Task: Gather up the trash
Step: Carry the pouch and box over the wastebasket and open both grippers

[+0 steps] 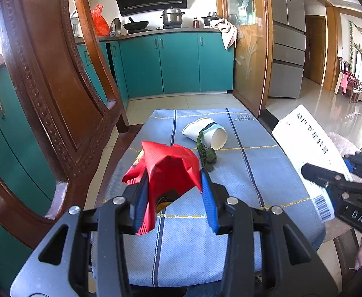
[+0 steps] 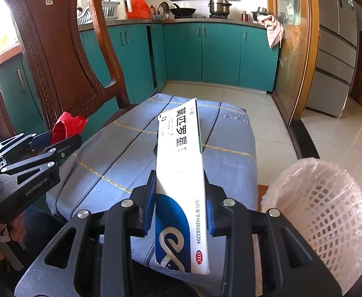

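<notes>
Right now both tools are loaded. Seen from the left wrist, the left gripper point(image 1: 174, 185) is clamped on a crumpled red wrapper point(image 1: 167, 165), its blue pads point(image 1: 209, 198) pressing the foil from either side and the wrapper lifted above the blue striped cloth point(image 1: 267, 173) that covers the seat. Beyond it, toward 12 o'clock on that cloth, a white paper cup point(image 1: 207, 132) lies on its side with the mouth facing 4 o'clock, and a wilted green stem point(image 1: 205, 154) rests against it, trailing down toward 6 o'clock. At 3 o'clock in this view the right gripper point(image 1: 329, 180) comes in from the edge, closed on a long white medicine box point(image 1: 304, 148). The right wrist view shows that box point(image 2: 181, 168) pinched between the pads near its blue printed end, running away toward 12 o'clock above the cloth point(image 2: 106, 160). At 4 o'clock there stands a mesh waste basket point(image 2: 329, 210) lined with a thin pink bag, just beside the seat. A carved wooden chair back point(image 2: 57, 49) rises at 10 o'clock.
</notes>
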The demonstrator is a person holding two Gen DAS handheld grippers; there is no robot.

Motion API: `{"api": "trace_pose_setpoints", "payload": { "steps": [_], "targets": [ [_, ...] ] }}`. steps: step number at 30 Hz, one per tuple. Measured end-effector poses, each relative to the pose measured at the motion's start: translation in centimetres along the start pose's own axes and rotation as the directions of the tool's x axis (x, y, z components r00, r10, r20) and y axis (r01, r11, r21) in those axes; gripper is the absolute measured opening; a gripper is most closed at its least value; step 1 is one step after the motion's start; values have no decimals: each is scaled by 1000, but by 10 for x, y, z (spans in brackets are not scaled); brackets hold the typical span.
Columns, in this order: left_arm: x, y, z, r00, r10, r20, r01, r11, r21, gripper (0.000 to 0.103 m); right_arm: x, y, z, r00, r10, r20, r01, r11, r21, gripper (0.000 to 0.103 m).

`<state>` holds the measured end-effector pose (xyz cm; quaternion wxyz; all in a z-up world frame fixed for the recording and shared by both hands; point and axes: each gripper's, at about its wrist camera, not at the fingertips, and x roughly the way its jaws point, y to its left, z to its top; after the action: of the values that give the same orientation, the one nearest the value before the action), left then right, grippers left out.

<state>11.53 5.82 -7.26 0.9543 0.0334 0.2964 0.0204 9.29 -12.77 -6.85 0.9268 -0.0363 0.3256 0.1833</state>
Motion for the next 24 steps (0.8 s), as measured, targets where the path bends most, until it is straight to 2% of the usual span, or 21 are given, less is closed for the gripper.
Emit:
{"api": "trace_pose_setpoints", "payload": {
  "steps": [2,4,9,11,16,19,24],
  "targets": [
    [-2,-3,1,1000,-4,1,4,1000,7,40,-5,-7,2,1000,-11,16,11,1000,6,33],
    [-4,-9,5,999,-37,-2,37,999,7,40,-14,-19,4,999,-24,40,23,999,29,33],
    [-6,-37,18,987,-160,-8,161,987,26,40,-39,-58,-3,994,-88,72,82,993,86,33],
    [-6,-58,26,971,-237,-12,238,970,43,40,-51,-81,-10,988,-133,75,124,985,117,33],
    [-5,-125,42,935,-353,-21,353,927,128,40,-83,-143,-40,967,-248,61,230,949,214,33],
    [-6,-166,45,911,-410,-34,410,895,175,40,-101,-175,-58,954,-297,49,273,924,269,33],
    [-7,-232,40,881,-467,-73,469,845,258,40,-125,-210,-82,933,-356,43,323,887,331,33]
  ]
}}
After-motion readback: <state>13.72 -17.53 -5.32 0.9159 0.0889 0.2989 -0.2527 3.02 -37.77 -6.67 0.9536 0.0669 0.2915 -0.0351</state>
